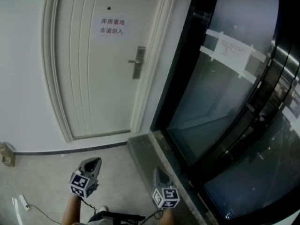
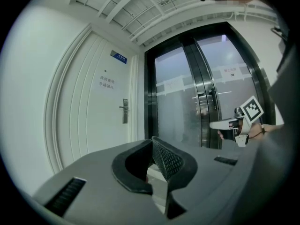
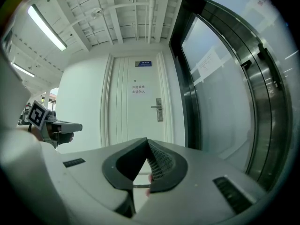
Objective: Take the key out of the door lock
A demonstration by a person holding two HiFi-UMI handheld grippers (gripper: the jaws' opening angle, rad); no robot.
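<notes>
A white door (image 1: 93, 78) stands ahead, well beyond both grippers. Its metal lock plate with lever handle (image 1: 137, 62) also shows in the left gripper view (image 2: 124, 110) and the right gripper view (image 3: 159, 109). The key is too small to make out at this distance. My left gripper (image 1: 95, 160) is held low, level, jaws shut with nothing between them (image 2: 152, 140). My right gripper (image 1: 157, 170) is beside it, also shut and empty (image 3: 146, 140). Each gripper appears in the other's view: the right gripper (image 2: 213, 124) and the left gripper (image 3: 77, 126).
A paper sign (image 1: 112, 26) hangs on the door. Dark-framed glass doors (image 1: 225, 93) with a taped notice (image 1: 232, 50) fill the right side, behind a raised stone threshold (image 1: 154, 149). A white cable and plug (image 1: 23, 201) lie on the floor at the left.
</notes>
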